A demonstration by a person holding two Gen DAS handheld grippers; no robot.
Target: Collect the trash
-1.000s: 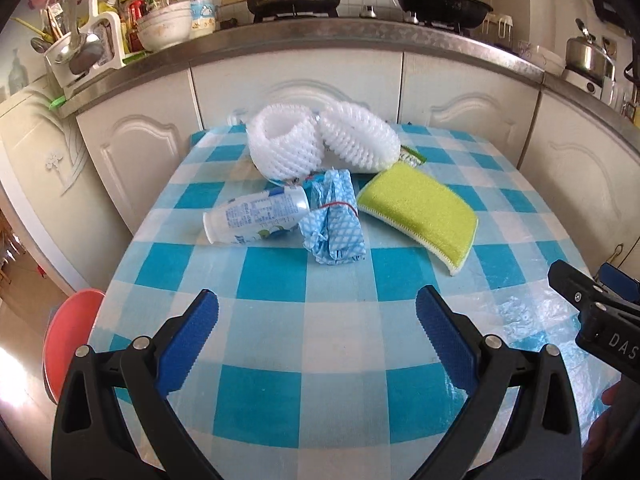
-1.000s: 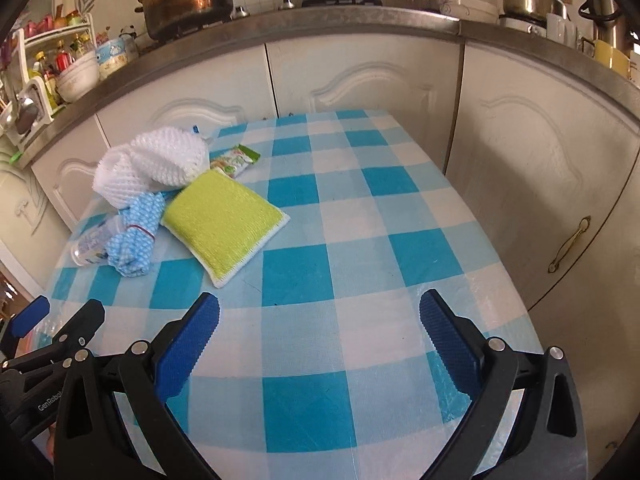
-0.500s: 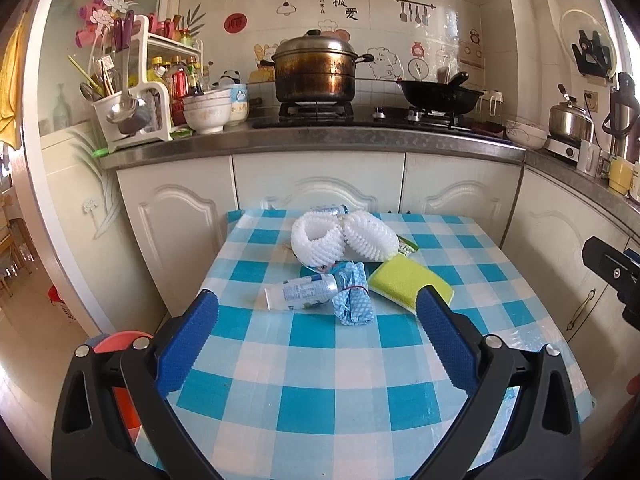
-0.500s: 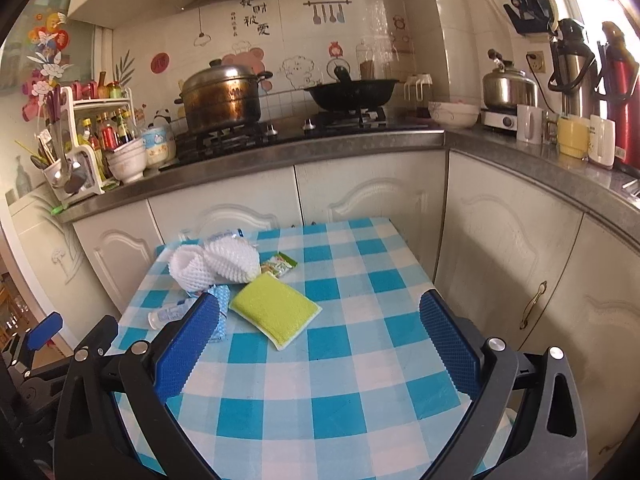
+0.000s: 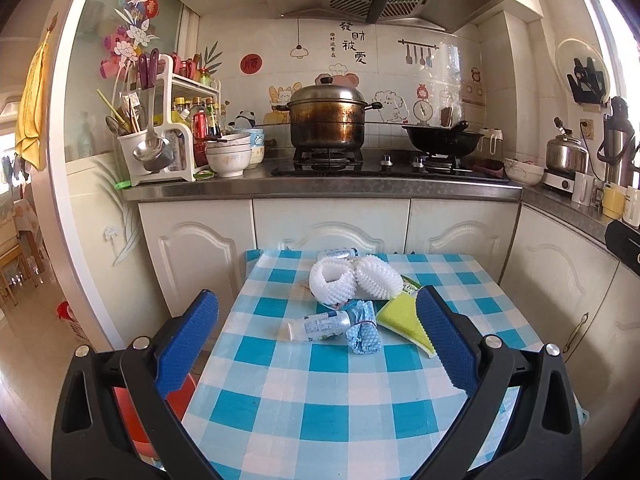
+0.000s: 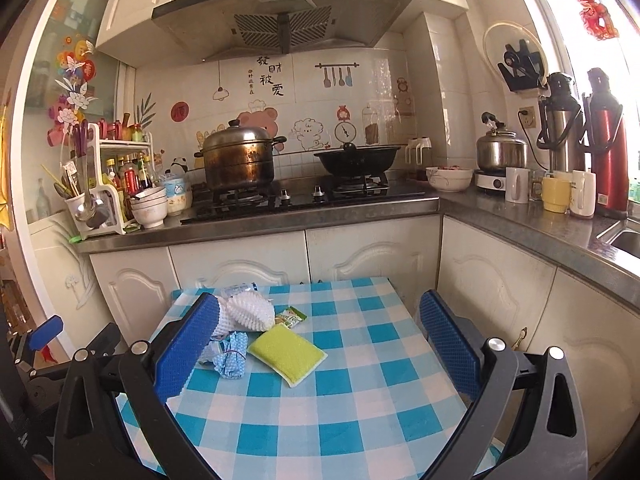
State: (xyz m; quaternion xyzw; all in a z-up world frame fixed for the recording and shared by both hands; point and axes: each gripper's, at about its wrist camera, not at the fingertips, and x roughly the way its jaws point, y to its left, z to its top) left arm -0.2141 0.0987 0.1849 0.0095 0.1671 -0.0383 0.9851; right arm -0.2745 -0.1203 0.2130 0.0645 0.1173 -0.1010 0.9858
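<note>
Blue-and-white check oilcloth covers the small table (image 5: 320, 408) in a home kitchen, where a clutch of litter lies ahead of both hand-held tools and nothing has been picked up. The left gripper (image 5: 318, 330) hangs above the near half of the table with its blue-padded jaws spread wide and empty; the right gripper (image 6: 320, 344) does the same just to its right, equally wide and holding nothing. Straight ahead of the left gripper, between its fingers in the wrist view, a toppled plastic bottle (image 5: 318, 326) lies on its side, touching a bundled blue cloth (image 5: 363, 332). Beyond them sit two white foam fruit nets (image 5: 354, 278), with what may be a second bottle behind, though it is mostly hidden. A yellow-green sponge (image 6: 287, 353) and a small green wrapper (image 6: 291, 317) lie ahead and left of the right gripper's centre. The task appears to be at its opening approach; the next move likely calls for lowering one gripper forward over the nearest piece, probably the bottle, and closing across its narrow body.
</note>
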